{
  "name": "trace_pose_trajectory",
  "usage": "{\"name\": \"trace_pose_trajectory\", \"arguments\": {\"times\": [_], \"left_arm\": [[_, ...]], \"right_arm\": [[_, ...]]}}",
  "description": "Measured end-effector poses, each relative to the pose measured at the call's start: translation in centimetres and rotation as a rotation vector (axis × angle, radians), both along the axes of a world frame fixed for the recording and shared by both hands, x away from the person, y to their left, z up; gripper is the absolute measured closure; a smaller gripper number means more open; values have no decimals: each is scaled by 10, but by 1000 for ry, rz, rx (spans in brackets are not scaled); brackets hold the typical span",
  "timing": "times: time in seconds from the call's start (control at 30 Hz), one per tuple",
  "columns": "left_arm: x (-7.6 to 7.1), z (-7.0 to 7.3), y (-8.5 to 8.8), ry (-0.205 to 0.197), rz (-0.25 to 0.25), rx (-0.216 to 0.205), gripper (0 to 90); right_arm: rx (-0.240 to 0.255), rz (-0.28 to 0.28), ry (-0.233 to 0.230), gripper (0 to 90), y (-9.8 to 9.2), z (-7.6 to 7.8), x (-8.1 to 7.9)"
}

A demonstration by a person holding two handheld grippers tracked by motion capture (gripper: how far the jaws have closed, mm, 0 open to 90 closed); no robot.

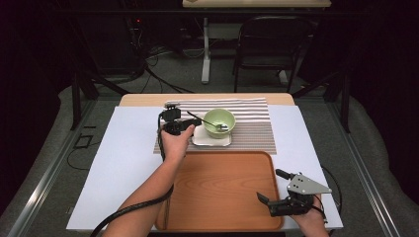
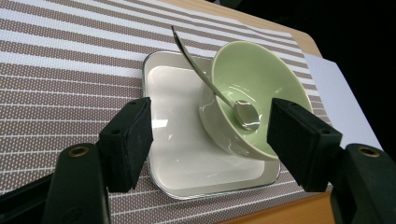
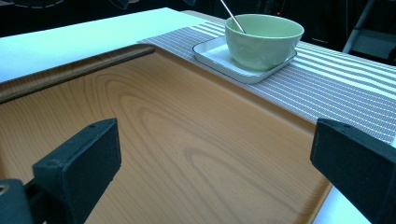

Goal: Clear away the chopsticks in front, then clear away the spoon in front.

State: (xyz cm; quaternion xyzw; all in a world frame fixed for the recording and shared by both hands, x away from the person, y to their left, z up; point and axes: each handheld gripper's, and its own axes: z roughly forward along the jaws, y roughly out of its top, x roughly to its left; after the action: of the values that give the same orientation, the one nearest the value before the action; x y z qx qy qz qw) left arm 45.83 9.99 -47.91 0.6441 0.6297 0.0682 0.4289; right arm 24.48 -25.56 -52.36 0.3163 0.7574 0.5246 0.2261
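A pale green bowl (image 1: 219, 122) (image 2: 254, 93) (image 3: 263, 39) stands on a white square plate (image 1: 211, 139) (image 2: 187, 168) (image 3: 219, 53), which lies on a striped placemat (image 1: 252, 123) (image 2: 60, 70) (image 3: 336, 88). A metal spoon (image 1: 203, 120) (image 2: 205, 77) (image 3: 231, 16) rests in the bowl, its handle leaning out to the left. My left gripper (image 1: 193, 125) (image 2: 212, 135) hovers just left of the plate, open, its jaws standing to either side of the bowl and plate without touching them. Over the near right corner of the wooden tray (image 1: 222, 187) (image 3: 187, 140), my right gripper (image 1: 269, 185) (image 3: 215, 158) is open and holds nothing.
A white sheet (image 1: 123, 163) covers the table under the tray and placemat. Behind the table are a dark chair (image 1: 269, 44), a desk leg (image 1: 205, 49) and floor cables (image 1: 158, 74). A cable trails from the left forearm off the table's front edge.
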Motion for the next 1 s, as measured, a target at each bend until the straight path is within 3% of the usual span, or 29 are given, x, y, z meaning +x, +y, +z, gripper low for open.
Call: {"name": "trace_pose_trajectory", "arguments": {"times": [0.37, 0.7, 0.83, 1.0], "left_arm": [[10, -15, -5, 27, 29, -17, 322], [23, -24, -19, 40, 55, -35, 343], [28, -27, -25, 42, 66, -17, 351], [35, -34, -31, 55, 71, -42, 376]], "right_arm": [[3, 2, 0, 16, 0, 0, 0], [6, 2, 2, 16, -1, 1, 0], [5, 5, -3, 16, -1, 1, 1], [7, 6, -3, 16, -2, 1, 0]]}}
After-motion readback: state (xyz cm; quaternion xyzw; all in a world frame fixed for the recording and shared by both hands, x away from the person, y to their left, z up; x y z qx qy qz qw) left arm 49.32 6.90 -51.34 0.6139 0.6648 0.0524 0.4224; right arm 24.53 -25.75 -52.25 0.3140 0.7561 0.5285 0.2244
